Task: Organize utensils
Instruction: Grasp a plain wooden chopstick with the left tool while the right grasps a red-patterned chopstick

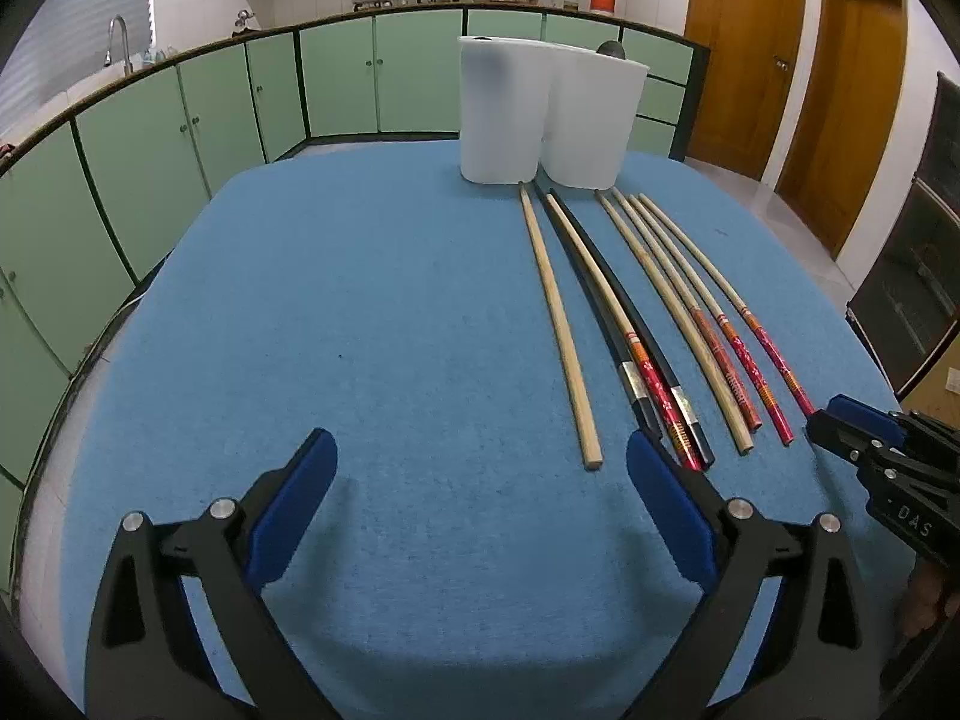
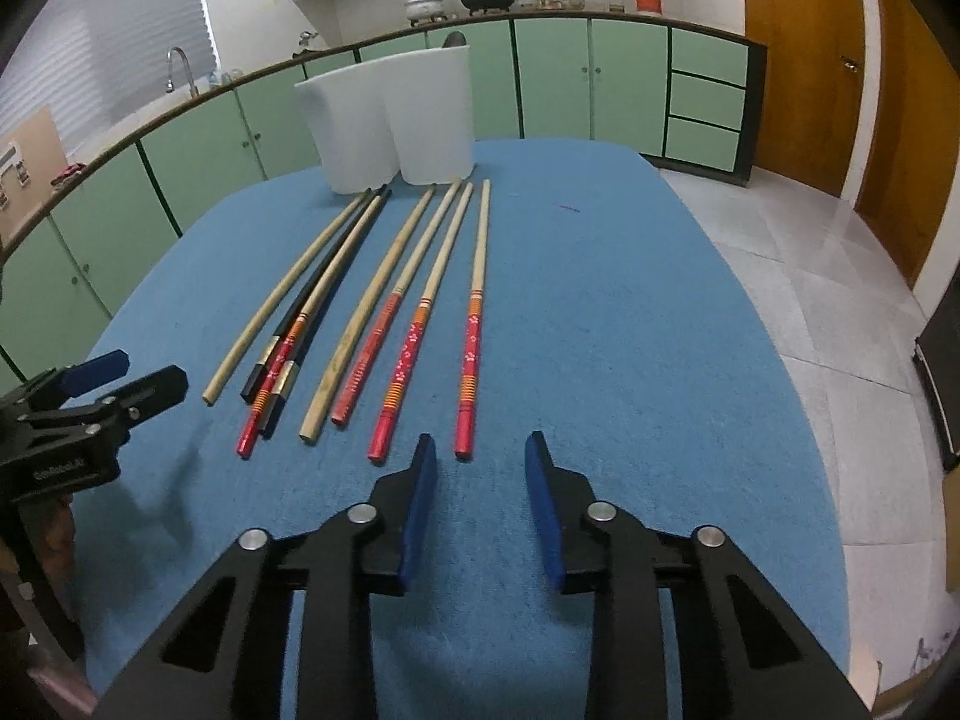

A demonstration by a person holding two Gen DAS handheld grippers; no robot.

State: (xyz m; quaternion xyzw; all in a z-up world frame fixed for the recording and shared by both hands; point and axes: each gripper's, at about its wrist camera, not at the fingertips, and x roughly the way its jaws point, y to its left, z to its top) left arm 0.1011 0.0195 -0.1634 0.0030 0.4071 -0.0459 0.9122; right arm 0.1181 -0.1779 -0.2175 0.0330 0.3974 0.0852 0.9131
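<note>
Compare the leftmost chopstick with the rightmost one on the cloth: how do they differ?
The leftmost chopstick is plain pale wood end to end; the rightmost chopstick has a red patterned handle with orange bands. The leftmost lies beside the black pair, the rightmost sits apart. Both lie flat on the blue cloth, tips toward the white holder.

Ahead of the right gripper (image 2: 480, 468), whose pads (image 2: 420, 510) are deep blue on black arms, lie chopsticks on a blue felt-like table cover (image 2: 630, 330): the nearest chopstick (image 2: 473, 324) is pale wood with a red end banded in orange and dotted with small white flowers. Further to its left are plain tan sticks (image 2: 282, 294) and black ones (image 2: 288, 324) (silver-banded), and beyond stand two white containers (image 2: 390, 120).
</note>
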